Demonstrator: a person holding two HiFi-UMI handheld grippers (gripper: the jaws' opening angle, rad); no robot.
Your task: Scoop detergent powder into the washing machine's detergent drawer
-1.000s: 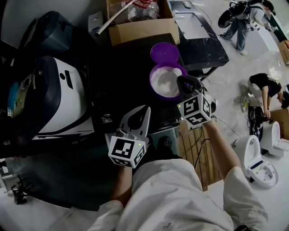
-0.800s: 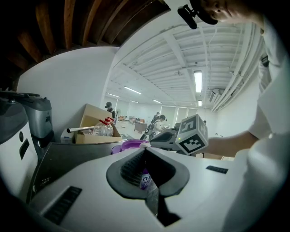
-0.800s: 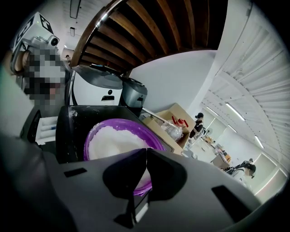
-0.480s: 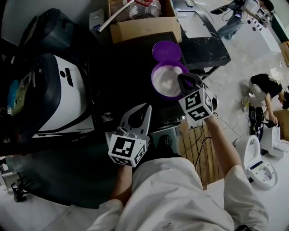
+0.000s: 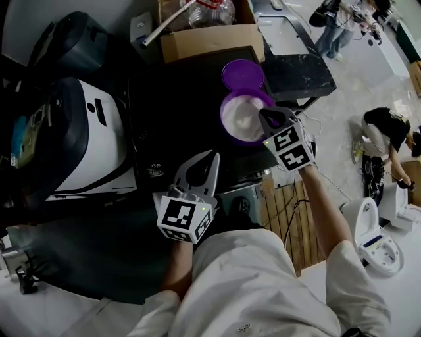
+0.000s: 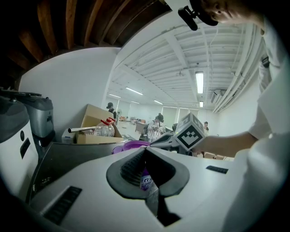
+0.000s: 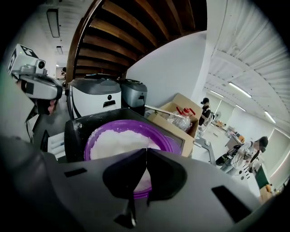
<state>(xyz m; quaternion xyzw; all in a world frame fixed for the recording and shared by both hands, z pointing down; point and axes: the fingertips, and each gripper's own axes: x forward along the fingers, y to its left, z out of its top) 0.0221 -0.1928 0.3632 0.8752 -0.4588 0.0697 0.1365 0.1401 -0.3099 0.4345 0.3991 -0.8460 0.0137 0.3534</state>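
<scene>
A purple tub (image 5: 231, 105) full of white detergent powder (image 7: 115, 138) stands on a black top (image 5: 177, 99), its purple lid (image 5: 242, 74) lying just behind it. My right gripper (image 5: 263, 113) hovers at the tub's near right rim, jaws shut, tips over the powder's edge (image 7: 146, 149); I see nothing held in them. My left gripper (image 5: 210, 158) hangs shut and empty above the black top's front edge, pointing toward the tub (image 6: 136, 146). A white and dark washing machine (image 5: 85, 145) stands to the left; I cannot make out its drawer.
A cardboard box (image 5: 207, 36) holding a plastic bottle (image 5: 212, 12) sits behind the lid. A grey appliance (image 7: 133, 95) stands beside the washer. Wooden boards (image 5: 289, 220) lie on the floor at right, with a white device (image 5: 376, 232) and people (image 5: 385, 131) farther out.
The right gripper has tilted slightly at the tub's rim, its cube shifting a little right. The left gripper has stayed where it was.
</scene>
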